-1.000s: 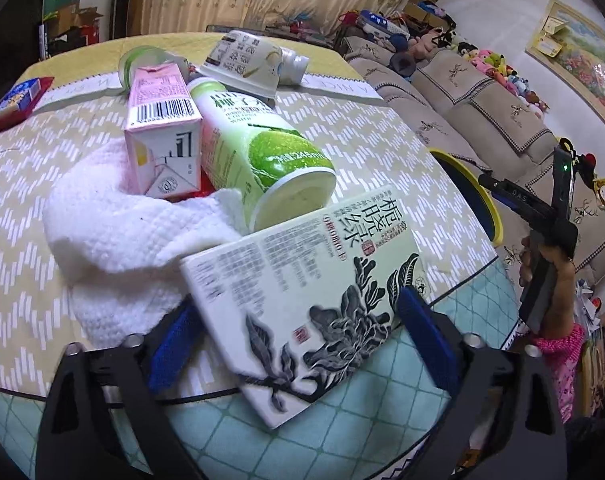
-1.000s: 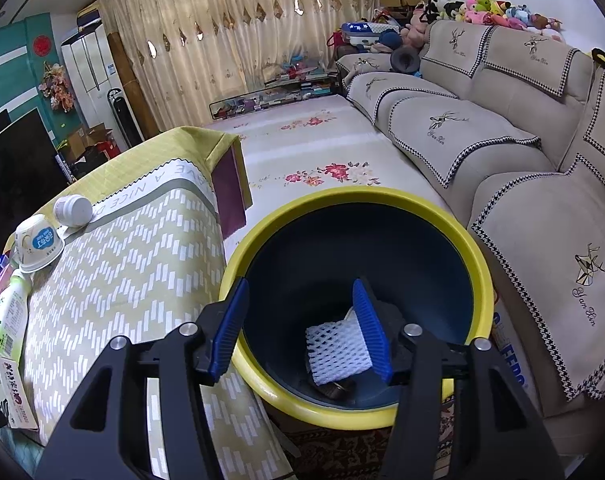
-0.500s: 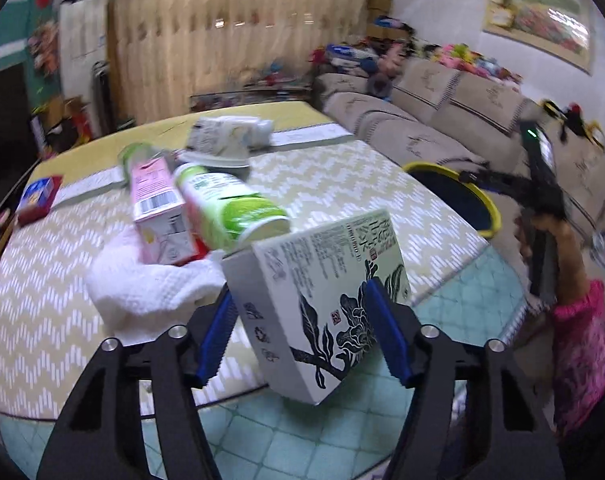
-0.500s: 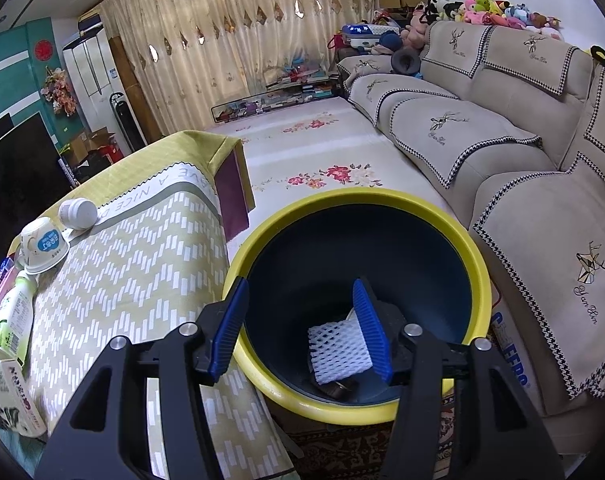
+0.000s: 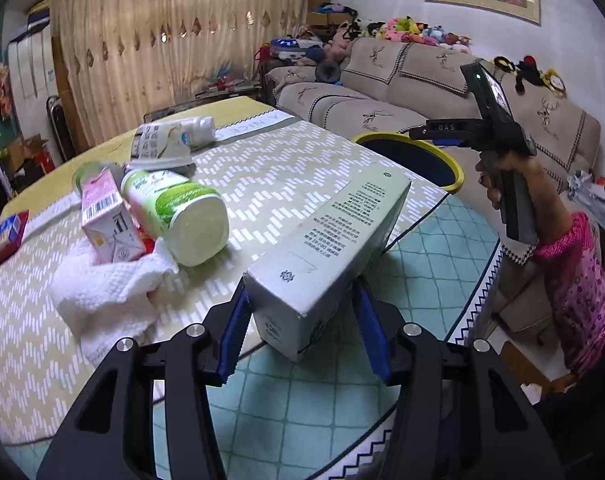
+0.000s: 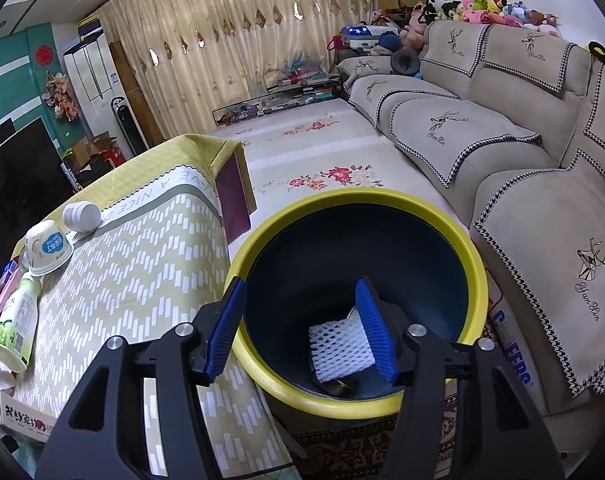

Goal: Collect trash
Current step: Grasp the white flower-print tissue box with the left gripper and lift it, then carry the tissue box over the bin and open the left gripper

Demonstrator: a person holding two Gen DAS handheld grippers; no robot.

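Blue pads of my left claw (image 5: 302, 332) are closing on the white box (image 5: 326, 252).

I see the box lifted and tilted between them, over the table (image 5: 286, 168) edge. Behind it lie a green bottle (image 5: 174, 210), a pink carton (image 5: 108, 220) and a white towel (image 5: 106, 300). My right claw (image 6: 302, 330) is empty and opening a bit over the yellow bin (image 6: 476, 264), where white foam net (image 6: 340, 346) sits inside.

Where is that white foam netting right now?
In the right wrist view, the foam netting lies at the bottom of the yellow-rimmed bin, beside the table and in front of the sofa.
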